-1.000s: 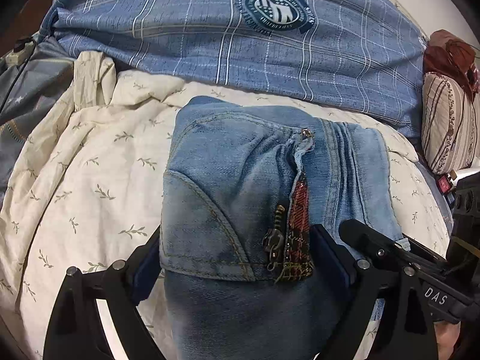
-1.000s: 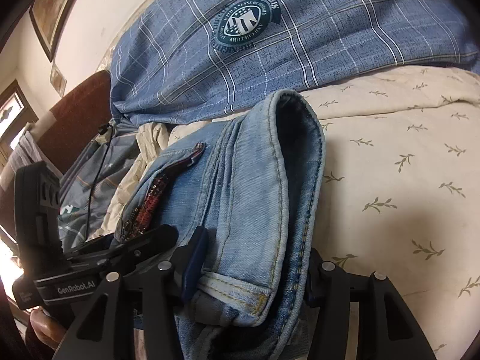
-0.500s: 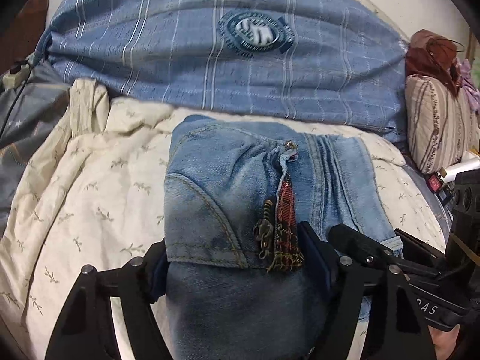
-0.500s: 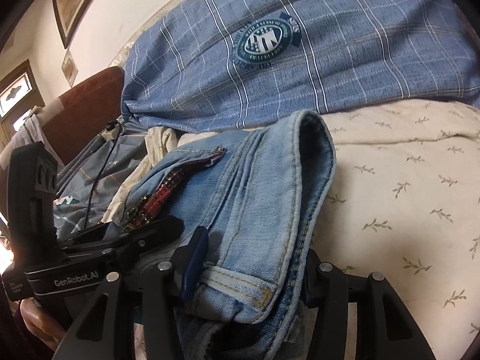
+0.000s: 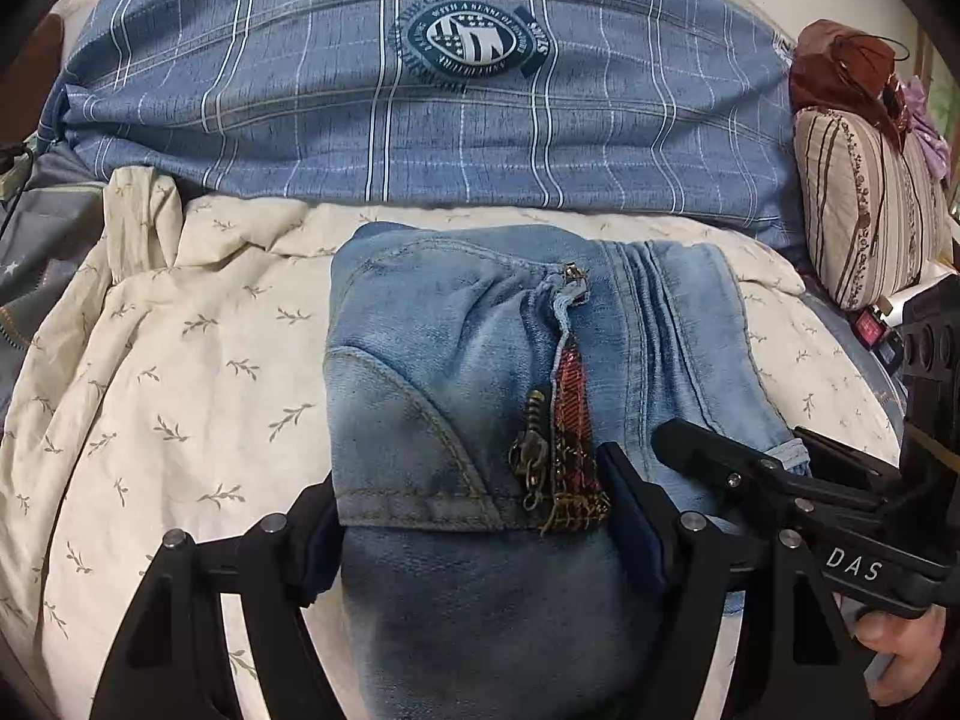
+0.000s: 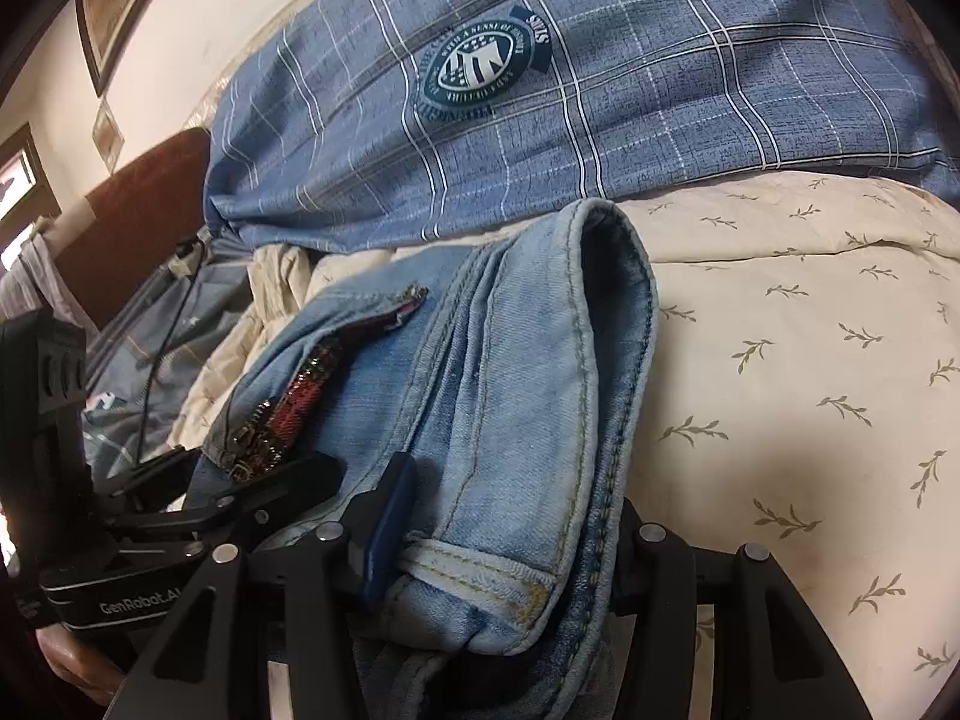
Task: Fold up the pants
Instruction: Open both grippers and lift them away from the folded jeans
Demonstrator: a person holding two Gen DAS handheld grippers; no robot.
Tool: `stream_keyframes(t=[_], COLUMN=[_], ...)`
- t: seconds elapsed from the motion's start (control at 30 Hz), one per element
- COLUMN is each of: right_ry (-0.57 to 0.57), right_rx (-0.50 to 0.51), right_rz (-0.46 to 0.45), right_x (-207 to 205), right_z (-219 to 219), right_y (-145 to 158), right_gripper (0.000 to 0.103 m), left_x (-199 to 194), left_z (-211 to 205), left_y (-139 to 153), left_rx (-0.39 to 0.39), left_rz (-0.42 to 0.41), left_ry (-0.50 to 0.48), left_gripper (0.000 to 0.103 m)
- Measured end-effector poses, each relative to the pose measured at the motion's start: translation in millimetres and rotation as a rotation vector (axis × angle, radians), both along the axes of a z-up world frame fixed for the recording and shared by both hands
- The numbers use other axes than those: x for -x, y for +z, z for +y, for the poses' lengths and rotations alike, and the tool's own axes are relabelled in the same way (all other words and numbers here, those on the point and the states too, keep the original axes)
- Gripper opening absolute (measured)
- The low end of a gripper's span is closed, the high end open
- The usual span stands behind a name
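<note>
We find a plump blue plaid pillow (image 5: 456, 120) just behind the folded denim pants (image 5: 480, 372), which lie on a cream leaf-print sheet (image 5: 180, 372), a striped cushion (image 5: 864, 204) at one side. Our left gripper (image 5: 474, 534) clamps the faded, zippered waist fold; our right gripper (image 6: 504, 540) clamps the stitched hem edge.

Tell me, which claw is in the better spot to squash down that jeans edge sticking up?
Probably the right. The right claw grips the raised fold of the jeans between its pads. The left claw grips the part with the zipper, off to the side of that edge.
</note>
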State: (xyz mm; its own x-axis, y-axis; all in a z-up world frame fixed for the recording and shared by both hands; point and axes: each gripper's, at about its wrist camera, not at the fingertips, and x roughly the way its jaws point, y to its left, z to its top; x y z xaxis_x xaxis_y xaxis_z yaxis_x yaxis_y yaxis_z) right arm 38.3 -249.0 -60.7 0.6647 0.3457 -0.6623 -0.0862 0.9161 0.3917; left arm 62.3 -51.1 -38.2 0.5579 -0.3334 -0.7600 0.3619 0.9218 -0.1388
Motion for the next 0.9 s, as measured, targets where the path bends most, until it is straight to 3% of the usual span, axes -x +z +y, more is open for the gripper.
stream_keyframes(t=[0.23,0.33,0.4,0.53,0.63,0.77,0.9], right_ry=[-0.022,-0.044,-0.051,-0.080,-0.148,-0.207,-0.212], right_rx=[-0.052,-0.034,-0.005,-0.017,-0.014,0.091,0.155], right_rz=[0.040,0.027,0.000,-0.082,-0.171,-0.319,-0.405], right_x=[-2,2,8,28,50,81,112], right_z=[-10,-13,-15,-27,-36,-31,-14], right_y=[-1,5,13,34,54,81,92], right_gripper=[0.063,0.063,0.064,0.068,0.069,0.074,0.075], left_x=[0,1,9,43,66,91,114], left_z=[2,2,0,-12,-19,-19,-10], left_y=[-2,4,14,47,62,71,76], left_rx=[0.016,-0.017,-0.081,-0.222,-0.274,-0.279,-0.257], left_rz=[0.030,0.020,-0.058,-0.341,-0.464,-0.464,-0.431], left_ry=[0.018,0.043,0.058,0.065,0.077,0.104,0.145], left_gripper=[0.078,0.081,0.084,0.093,0.098,0.098,0.099])
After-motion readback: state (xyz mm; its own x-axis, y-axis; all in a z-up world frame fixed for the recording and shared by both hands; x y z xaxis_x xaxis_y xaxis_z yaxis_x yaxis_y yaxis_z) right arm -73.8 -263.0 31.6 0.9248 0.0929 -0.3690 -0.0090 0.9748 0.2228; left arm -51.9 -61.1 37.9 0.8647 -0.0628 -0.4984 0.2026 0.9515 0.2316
